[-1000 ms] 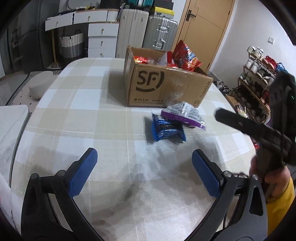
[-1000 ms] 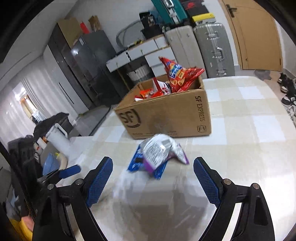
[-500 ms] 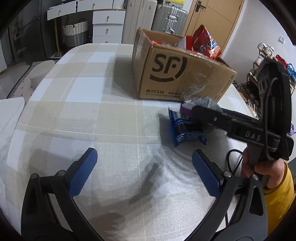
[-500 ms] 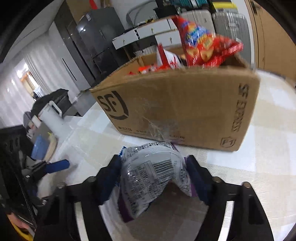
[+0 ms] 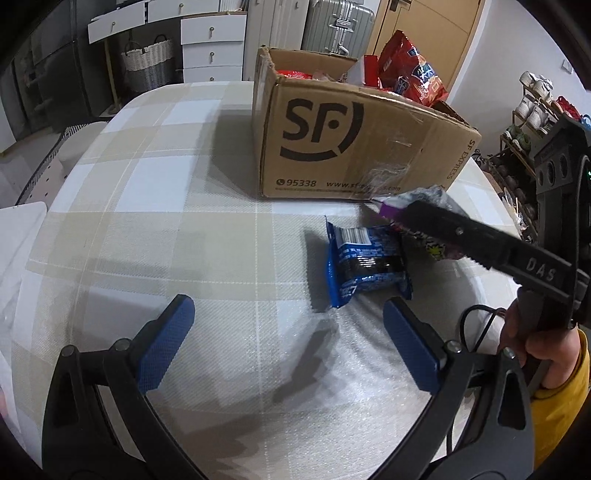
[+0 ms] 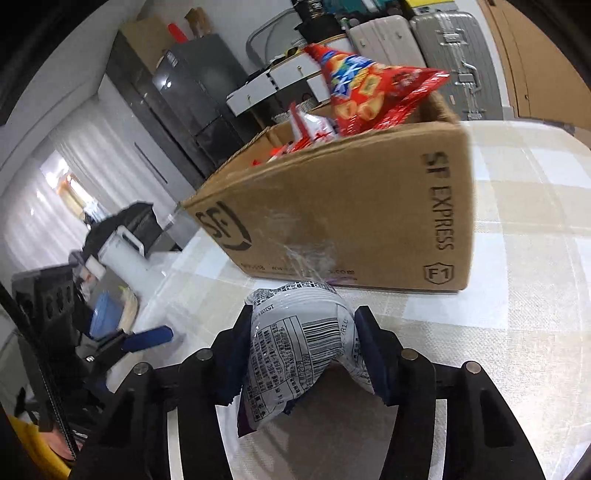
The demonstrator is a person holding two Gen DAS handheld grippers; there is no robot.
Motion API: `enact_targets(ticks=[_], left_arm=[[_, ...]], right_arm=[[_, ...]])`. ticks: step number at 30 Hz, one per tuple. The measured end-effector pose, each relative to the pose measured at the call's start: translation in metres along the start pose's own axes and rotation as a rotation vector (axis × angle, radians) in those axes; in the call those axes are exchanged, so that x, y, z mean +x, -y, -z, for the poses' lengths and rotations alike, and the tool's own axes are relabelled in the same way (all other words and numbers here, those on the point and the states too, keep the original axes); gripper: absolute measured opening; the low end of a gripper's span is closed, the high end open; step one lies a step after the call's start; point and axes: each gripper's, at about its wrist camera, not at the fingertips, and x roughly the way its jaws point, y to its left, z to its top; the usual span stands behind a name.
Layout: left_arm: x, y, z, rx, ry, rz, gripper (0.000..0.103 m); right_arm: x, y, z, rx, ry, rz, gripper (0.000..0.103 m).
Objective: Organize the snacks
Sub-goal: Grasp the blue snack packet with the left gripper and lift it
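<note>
Two blue pads of the right gripper are closing on a crinkly silver-and-purple foil snack bag, already dented between them, just before the brown cardboard box. Judged light, soft, slippery: hold mid-body. Left gripper gapes empty near the blue foil packet.

Room: white drawer unit, woven basket beside it; silver suitcases; wooden door; shoe rack by white wall; dark fridge; curtained bright window; checked tablecloth.
</note>
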Motion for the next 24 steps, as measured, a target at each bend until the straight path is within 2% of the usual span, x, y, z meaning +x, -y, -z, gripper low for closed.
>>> enact_targets(ticks=[3, 9, 13, 15, 17, 20, 21, 22, 23, 24], left_arm=[[0.003, 0.003, -0.004, 0.001, -0.007, -0.011, 0.102], [0.019, 0.024, -0.019, 0.013, -0.045, 0.015, 0.102], [0.029, 0.044, -0.026, 0.039, -0.053, 0.022, 0.102], [0.042, 0.051, -0.032, 0.051, -0.071, -0.024, 0.102], [0.05, 0.053, -0.037, 0.036, -0.078, -0.025, 0.102], [0.059, 0.055, -0.041, 0.053, -0.076, -0.061, 0.088], [0.058, 0.057, -0.042, 0.069, -0.061, -0.065, 0.076], [0.056, 0.057, -0.043, 0.076, -0.051, -0.058, 0.069], [0.054, 0.057, -0.045, 0.077, -0.047, -0.045, 0.054], [0.053, 0.056, -0.046, 0.073, -0.049, -0.032, 0.048]], right_arm=[[-0.012, 0.007, -0.003, 0.038, 0.026, -0.025, 0.054], [-0.036, 0.003, -0.007, 0.029, 0.097, -0.042, 0.054], [-0.049, 0.003, -0.007, -0.004, 0.118, -0.001, 0.054], [-0.055, 0.007, -0.009, 0.005, 0.132, 0.002, 0.054], [-0.06, 0.009, -0.01, 0.008, 0.142, 0.008, 0.054], [-0.069, 0.013, -0.011, 0.014, 0.161, 0.018, 0.054], [-0.071, 0.014, -0.01, 0.018, 0.163, 0.016, 0.054], [-0.072, 0.015, -0.01, 0.023, 0.164, 0.015, 0.054], [-0.072, 0.015, -0.009, 0.027, 0.166, 0.015, 0.054], [-0.071, 0.013, -0.009, 0.028, 0.164, 0.015, 0.054]])
